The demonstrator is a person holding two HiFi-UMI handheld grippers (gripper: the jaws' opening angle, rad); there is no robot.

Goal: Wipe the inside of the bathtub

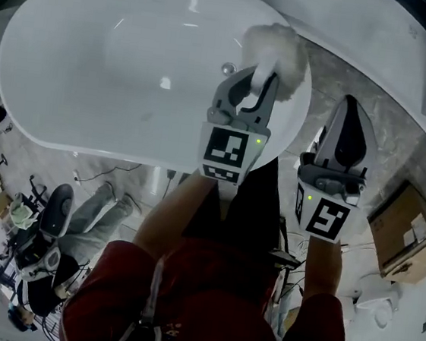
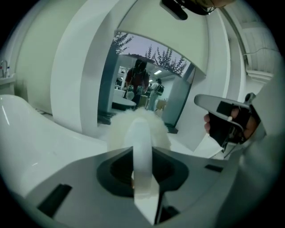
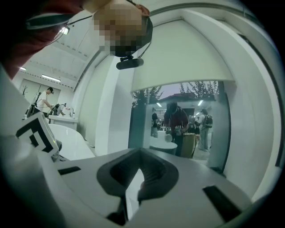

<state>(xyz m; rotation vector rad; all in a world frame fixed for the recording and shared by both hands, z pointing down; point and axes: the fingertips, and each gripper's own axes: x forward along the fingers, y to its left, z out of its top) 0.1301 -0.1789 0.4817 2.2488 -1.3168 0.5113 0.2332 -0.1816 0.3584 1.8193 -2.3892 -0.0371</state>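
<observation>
Seemingly marbled floor (image 1: 346, 74) surrounds white bathtub (image 1: 95, 61); left tongs (image 1: 262, 77) grip duster (image 1: 279, 46).

No legible text or labels anywhere.

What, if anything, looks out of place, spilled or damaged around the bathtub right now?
Nothing stands out. The bathtub looks clean and unbroken. The left gripper holds a fluffy white duster over one end of it. The right gripper hangs shut and empty alongside.
</observation>
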